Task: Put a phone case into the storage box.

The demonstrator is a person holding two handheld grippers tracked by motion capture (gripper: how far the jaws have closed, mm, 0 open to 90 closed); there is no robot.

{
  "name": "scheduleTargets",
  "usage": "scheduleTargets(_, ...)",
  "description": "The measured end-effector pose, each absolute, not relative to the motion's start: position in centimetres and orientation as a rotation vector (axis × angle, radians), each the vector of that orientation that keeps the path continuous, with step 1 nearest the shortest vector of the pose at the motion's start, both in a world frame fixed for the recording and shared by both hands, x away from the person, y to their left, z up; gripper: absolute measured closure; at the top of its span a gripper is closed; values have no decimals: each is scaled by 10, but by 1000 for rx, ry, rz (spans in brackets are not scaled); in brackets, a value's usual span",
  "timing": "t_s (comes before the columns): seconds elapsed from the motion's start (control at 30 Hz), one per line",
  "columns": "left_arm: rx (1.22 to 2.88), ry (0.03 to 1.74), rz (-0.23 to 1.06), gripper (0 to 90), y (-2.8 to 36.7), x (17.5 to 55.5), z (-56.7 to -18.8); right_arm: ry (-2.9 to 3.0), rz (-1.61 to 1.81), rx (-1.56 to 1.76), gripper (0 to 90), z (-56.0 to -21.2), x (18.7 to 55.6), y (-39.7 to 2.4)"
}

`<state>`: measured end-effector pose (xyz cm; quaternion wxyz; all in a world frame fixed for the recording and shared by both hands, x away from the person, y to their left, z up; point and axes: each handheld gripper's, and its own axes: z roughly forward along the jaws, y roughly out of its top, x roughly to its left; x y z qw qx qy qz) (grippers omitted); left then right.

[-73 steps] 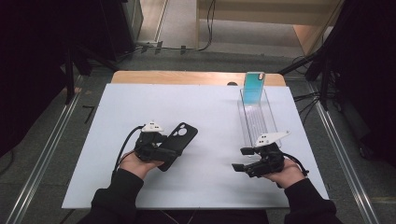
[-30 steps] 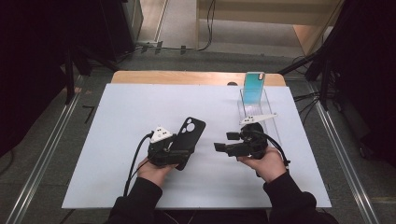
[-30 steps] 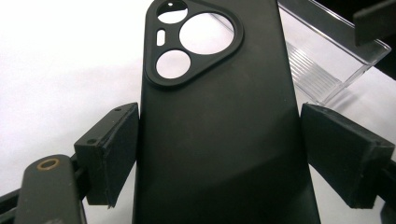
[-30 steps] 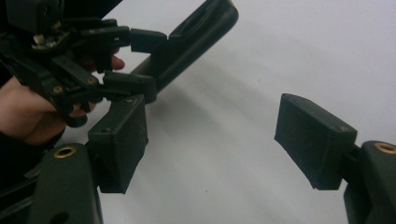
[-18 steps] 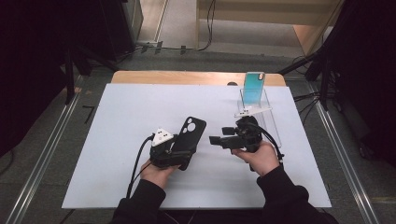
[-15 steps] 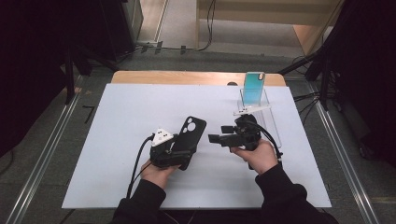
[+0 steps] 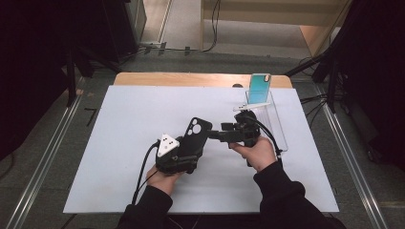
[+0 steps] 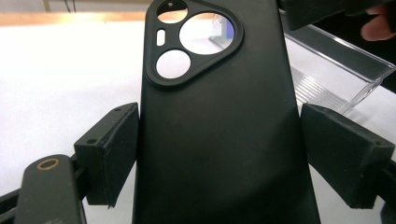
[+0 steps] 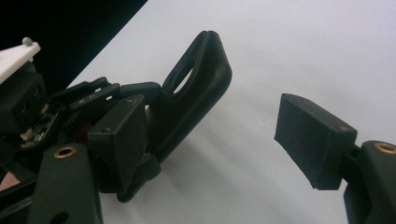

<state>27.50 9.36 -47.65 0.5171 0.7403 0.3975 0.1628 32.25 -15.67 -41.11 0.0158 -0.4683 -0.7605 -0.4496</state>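
Gripping a black phone case (image 7: 192, 138) by its long edges, the left claw (image 7: 184, 155) has a pad pressed on each side of it, seen close up in the left gripper view (image 8: 215, 121), where the camera cutouts sit at the far end. In the high view the case is lifted off the white worktop (image 7: 119, 124) near its middle and tilts away from the person, cutout end farthest out. The right claw (image 7: 217, 134) comes in from the right with its jaws standing apart and nothing between the pads; its tips point at the case's right edge, just beside it, and whether they touch cannot be told. In the right gripper view the case (image 9: 196, 93) stands edge-on beside the near jaw, with the left claw (image 9: 70, 107) clamped on its lower part. Behind the right hand (image 7: 258, 150) lies a clear tray (image 7: 274, 119), and a turquoise phone (image 7: 259, 88) stands upright at its far end.
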Motion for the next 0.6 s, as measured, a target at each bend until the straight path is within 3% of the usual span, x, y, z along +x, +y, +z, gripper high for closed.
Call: scheduleTargets(0.6,1722,954,362,150,91,270,-478,-2337,-1395,-1453,250,-417,342,-139)
